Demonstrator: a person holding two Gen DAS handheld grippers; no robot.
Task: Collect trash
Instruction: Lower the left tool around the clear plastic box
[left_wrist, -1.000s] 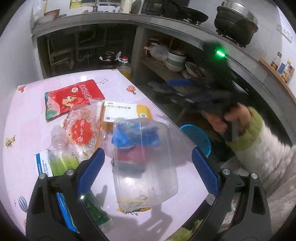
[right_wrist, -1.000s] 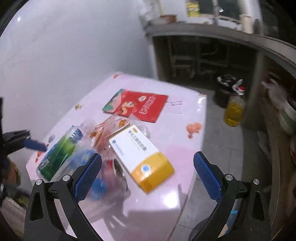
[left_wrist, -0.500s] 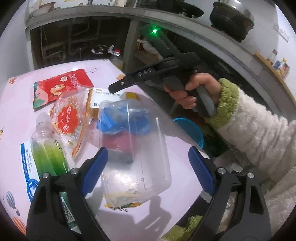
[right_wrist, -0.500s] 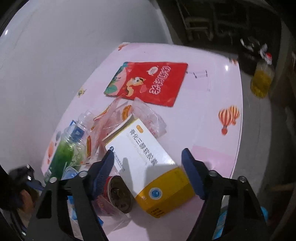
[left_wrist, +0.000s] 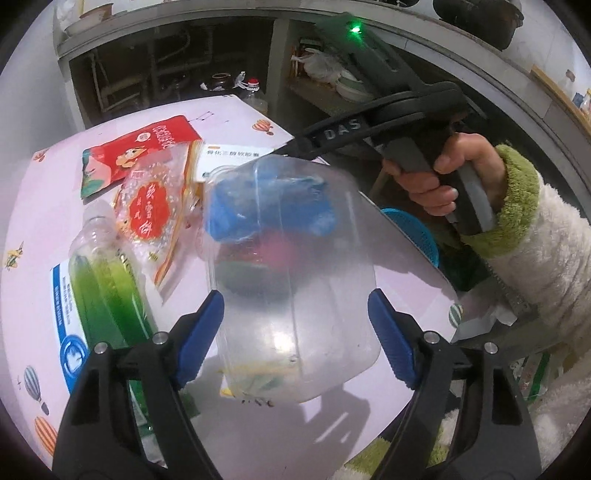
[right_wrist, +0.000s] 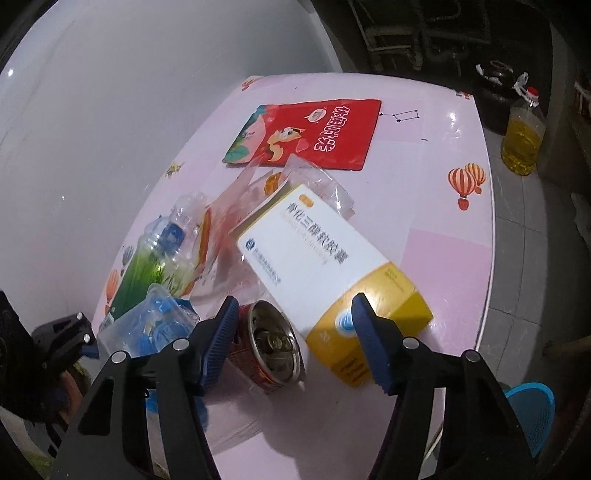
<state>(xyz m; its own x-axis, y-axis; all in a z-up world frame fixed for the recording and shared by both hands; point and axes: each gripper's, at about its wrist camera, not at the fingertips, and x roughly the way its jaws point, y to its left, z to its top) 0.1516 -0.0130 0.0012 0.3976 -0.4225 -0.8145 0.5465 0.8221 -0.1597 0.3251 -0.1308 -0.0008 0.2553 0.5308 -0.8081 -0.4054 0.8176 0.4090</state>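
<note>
Left gripper (left_wrist: 295, 325): its blue-padded jaws had just been closing and stood either side of the clear plastic tub (left_wrist: 291, 280), near its base; the left pad looked to be at the wall and the right one just off it, so no grip yet.
Clear plastic tub: lay on its side near the table's near edge, mouth pointing away, with crumpled blue plastic and something red inside; probably already serving as a catch-all for the smaller scraps.
Right gripper (right_wrist: 291, 332): jaws had just been narrowing and stood about half open, spanning the opened red drink can (right_wrist: 271, 345) and the yellow end of the white-and-yellow medicine box (right_wrist: 325, 266); the pads pressed on neither, as far as could be seen.
Drink can: lay tipped over beside the tub's mouth, touching the box.
Medicine box: rested slantwise, partly on a crinkled clear wrapper with red print (left_wrist: 155, 206).
Green-labelled clear bottle (left_wrist: 107, 273): lay on its side toward the table's wall-side edge, beside the wrapper.
Red flat snack pouch (right_wrist: 306, 134): lay alone toward the far edge of the pink balloon-print table (right_wrist: 436, 192).
Blue mesh basket (right_wrist: 532, 410): sat below the table's open edge, a likely destination for the trash.
</note>
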